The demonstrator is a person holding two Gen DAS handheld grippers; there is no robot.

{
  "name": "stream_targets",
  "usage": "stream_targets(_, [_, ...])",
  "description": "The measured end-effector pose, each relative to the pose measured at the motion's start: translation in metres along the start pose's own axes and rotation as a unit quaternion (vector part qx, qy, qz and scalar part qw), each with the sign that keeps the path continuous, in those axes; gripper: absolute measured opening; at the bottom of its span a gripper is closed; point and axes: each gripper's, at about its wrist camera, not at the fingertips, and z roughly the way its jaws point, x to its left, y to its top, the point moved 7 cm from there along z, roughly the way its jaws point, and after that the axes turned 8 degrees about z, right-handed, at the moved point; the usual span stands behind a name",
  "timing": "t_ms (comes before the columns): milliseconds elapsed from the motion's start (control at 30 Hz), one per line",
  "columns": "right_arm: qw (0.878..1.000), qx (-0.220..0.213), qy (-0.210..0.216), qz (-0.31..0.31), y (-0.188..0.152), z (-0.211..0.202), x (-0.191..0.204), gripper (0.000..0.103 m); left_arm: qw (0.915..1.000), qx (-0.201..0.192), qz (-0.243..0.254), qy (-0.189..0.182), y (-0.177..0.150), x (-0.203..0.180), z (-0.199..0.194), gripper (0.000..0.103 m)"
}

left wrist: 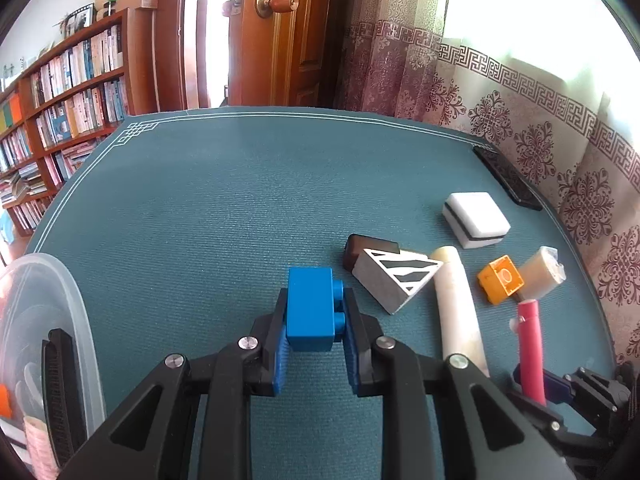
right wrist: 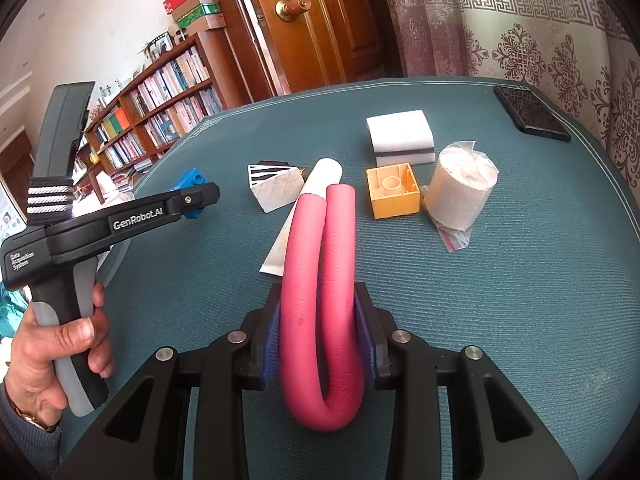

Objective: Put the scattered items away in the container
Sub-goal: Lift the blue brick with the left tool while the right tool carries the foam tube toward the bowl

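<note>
My left gripper (left wrist: 314, 316) is shut on a blue toy brick (left wrist: 310, 308), held just over the teal mat; the same blue brick (right wrist: 191, 184) peeks out behind the left tool in the right wrist view. A clear plastic container (left wrist: 60, 320) sits at the left edge with items inside. My right gripper (right wrist: 320, 320) is shut on a folded pink foam tube (right wrist: 320, 280), whose end (left wrist: 530, 344) shows at lower right in the left wrist view. On the mat lie a striped triangular block (left wrist: 394, 278), a cream tube (left wrist: 458, 304), an orange brick (left wrist: 500, 278), a wrapped roll (left wrist: 540, 268) and a white sponge (left wrist: 476, 218).
A black phone (left wrist: 506, 178) lies near the mat's far right edge by the curtain. A small brown block (left wrist: 370, 250) sits behind the striped block. A hand (right wrist: 60, 344) grips the left tool's handle. Bookshelves (left wrist: 68, 120) and a wooden door (left wrist: 288, 32) stand beyond the table.
</note>
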Motion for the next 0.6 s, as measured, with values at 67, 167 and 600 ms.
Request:
stream_targets(67, [1.0,0.0,0.002,0.002,0.001,0.0,0.0,0.036,1.0,-0.005,0.0,-0.001,0.0,0.0,-0.008,0.026])
stream_targets(167, [1.0,-0.001,0.001,0.006,0.001,0.0,0.0,0.036,0.9999,-0.011,0.002,0.002,-0.002,0.001,-0.018,0.026])
stream_targets(600, [1.0,0.0,-0.008,0.013,0.0,-0.001,0.007,0.036,0.9989,-0.038,0.004,0.026,-0.011,0.016,-0.053,0.026])
